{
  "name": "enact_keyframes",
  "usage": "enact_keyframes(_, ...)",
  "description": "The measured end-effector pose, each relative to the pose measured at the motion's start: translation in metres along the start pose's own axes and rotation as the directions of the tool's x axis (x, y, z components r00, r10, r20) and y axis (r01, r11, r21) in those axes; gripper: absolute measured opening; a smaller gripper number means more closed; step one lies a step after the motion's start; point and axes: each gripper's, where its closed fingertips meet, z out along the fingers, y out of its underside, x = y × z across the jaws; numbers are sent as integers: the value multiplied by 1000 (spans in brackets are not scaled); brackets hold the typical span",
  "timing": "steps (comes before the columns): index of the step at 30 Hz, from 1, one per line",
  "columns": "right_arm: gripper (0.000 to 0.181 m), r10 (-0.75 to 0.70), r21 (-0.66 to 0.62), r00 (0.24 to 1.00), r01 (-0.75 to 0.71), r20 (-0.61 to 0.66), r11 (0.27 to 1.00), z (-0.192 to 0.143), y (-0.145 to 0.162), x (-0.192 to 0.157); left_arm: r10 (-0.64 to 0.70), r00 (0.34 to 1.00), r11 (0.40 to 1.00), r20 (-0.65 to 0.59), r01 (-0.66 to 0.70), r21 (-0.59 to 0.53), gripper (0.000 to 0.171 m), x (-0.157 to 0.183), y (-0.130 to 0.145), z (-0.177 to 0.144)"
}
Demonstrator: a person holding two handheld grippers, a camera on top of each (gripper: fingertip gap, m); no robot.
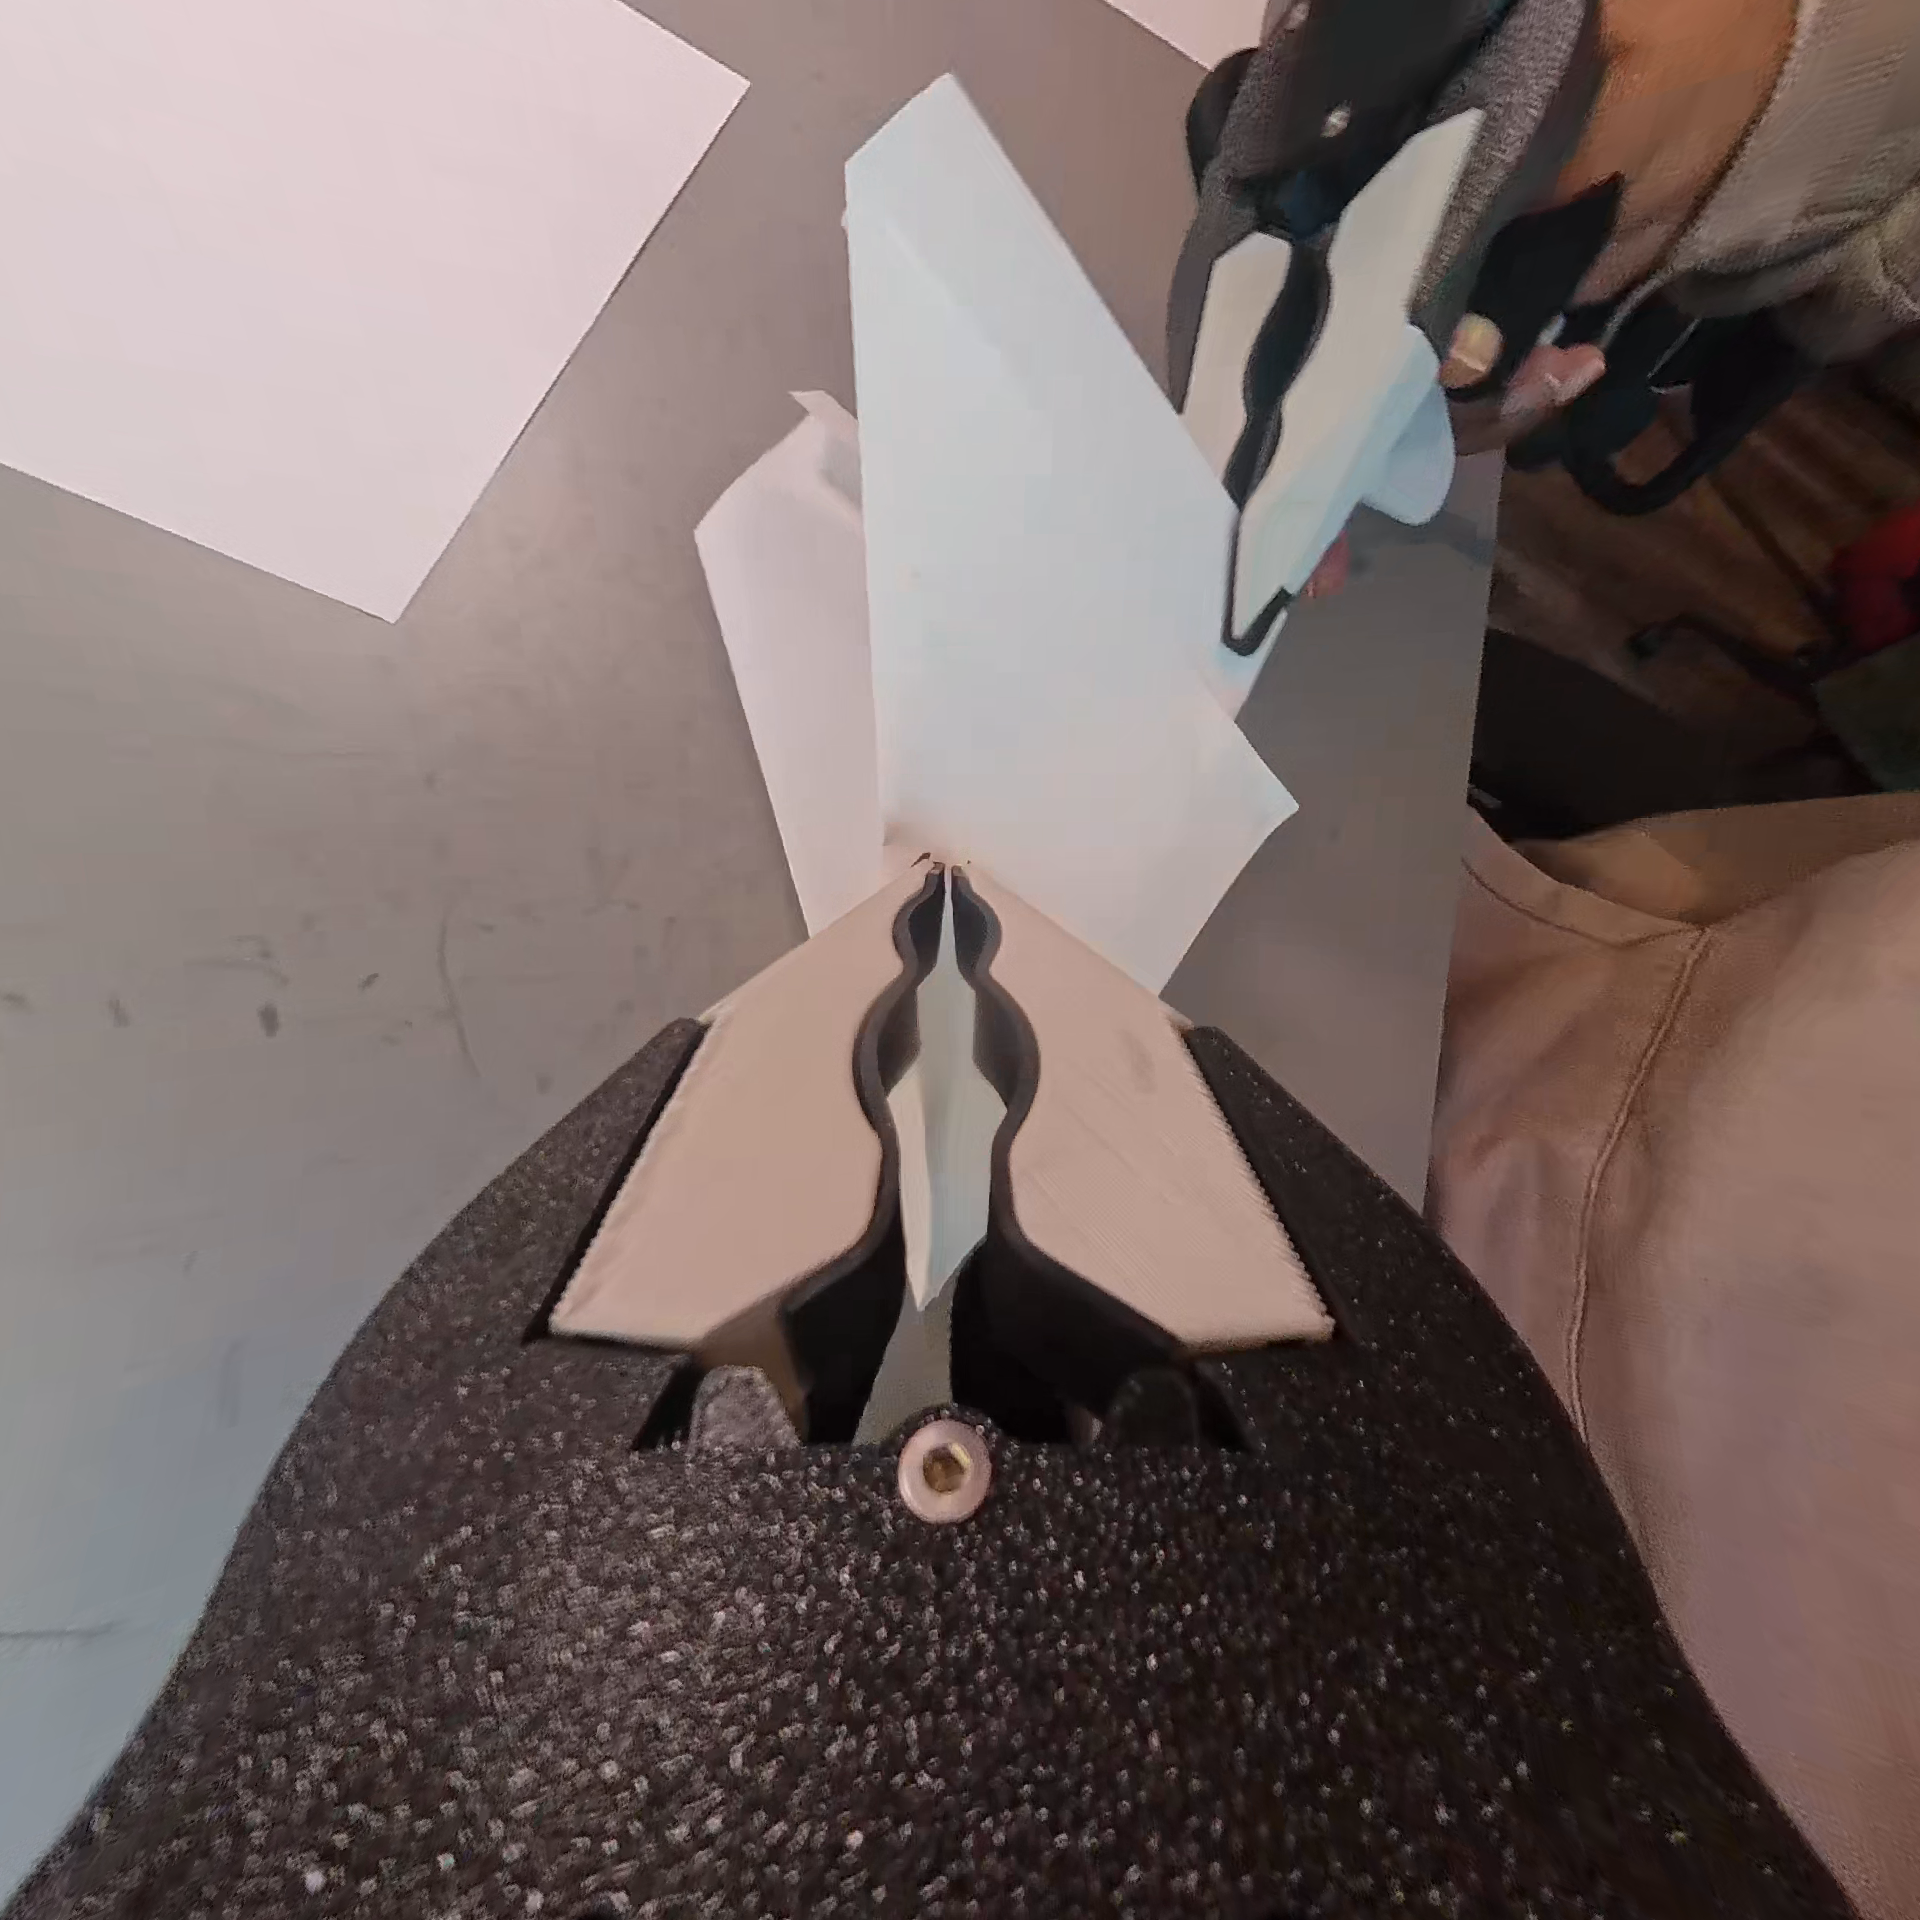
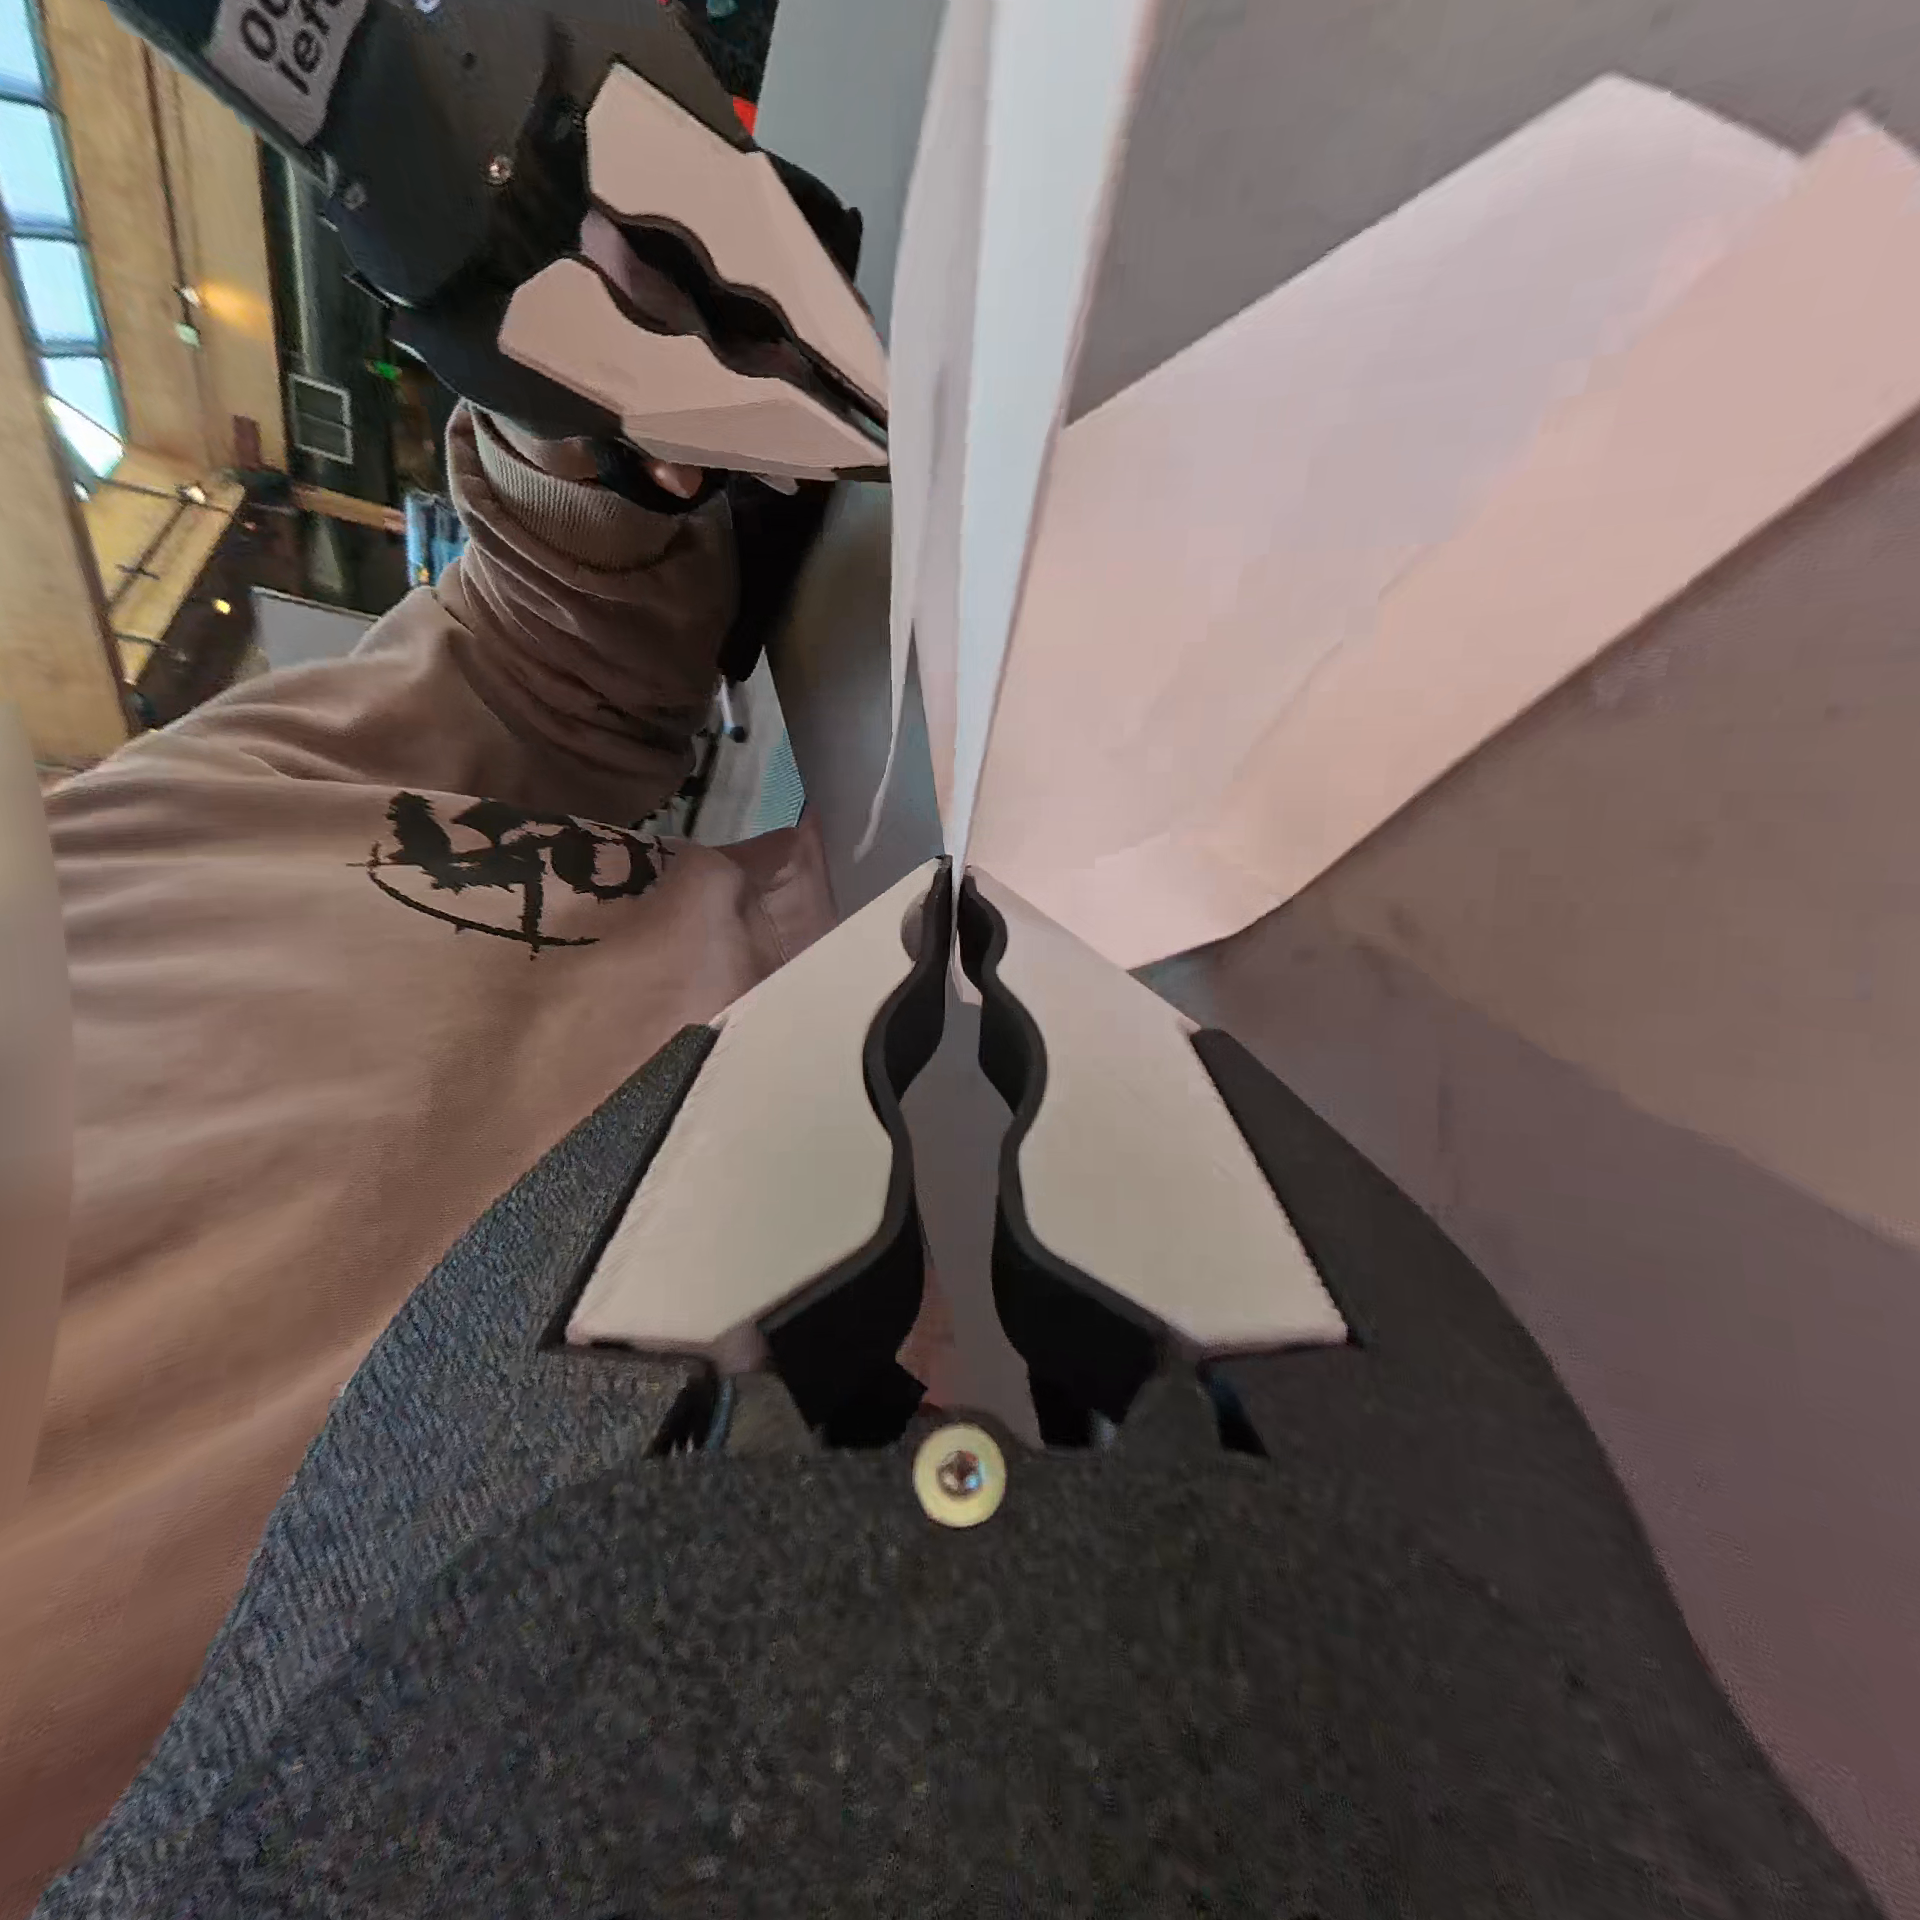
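A folded white paper (image 1: 997, 540) is held up above the grey table (image 1: 312, 935). My left gripper (image 1: 940, 864) is shut on its near end, and a strip of the paper runs back between the jaws. My right gripper (image 2: 954, 871) is shut on another edge of the same folded paper (image 2: 966, 416). In the left wrist view the right gripper (image 1: 1262, 613) shows at the upper right, pinching the paper's far edge. In the right wrist view the left gripper (image 2: 873, 436) shows at the upper left, against the paper.
Flat white sheets lie on the table: one (image 1: 260, 260) at the upper left of the left wrist view, two overlapping (image 2: 1455, 468) in the right wrist view. The person's tan sweatshirt (image 2: 312, 935) and the table edge (image 1: 1465, 831) are close at the side. About 10 cm separates my left fingertips from my right.
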Motion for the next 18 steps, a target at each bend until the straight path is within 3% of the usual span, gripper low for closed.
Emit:
enact_keyframes(5,0,104,-42,994,-102,46,994,-6,0,9,69,997,997,-21,-70,-41,14,-1,3,-18)
enact_keyframes(10,0,-49,-234,991,78,128,969,-14,25,-3,148,989,987,-11,-148,-67,9,-25,3,-15)
enact_keyframes(14,0,-210,-390,957,274,198,879,-27,53,-6,361,923,930,-129,-367,-25,3,14,-4,19)
enact_keyframes(16,0,-206,-427,949,293,239,856,-30,59,-10,430,883,899,-187,-437,5,0,36,-3,37)
enact_keyframes(18,0,-185,-447,954,276,237,851,-30,58,-7,445,871,886,-208,-462,-40,0,43,7,53)
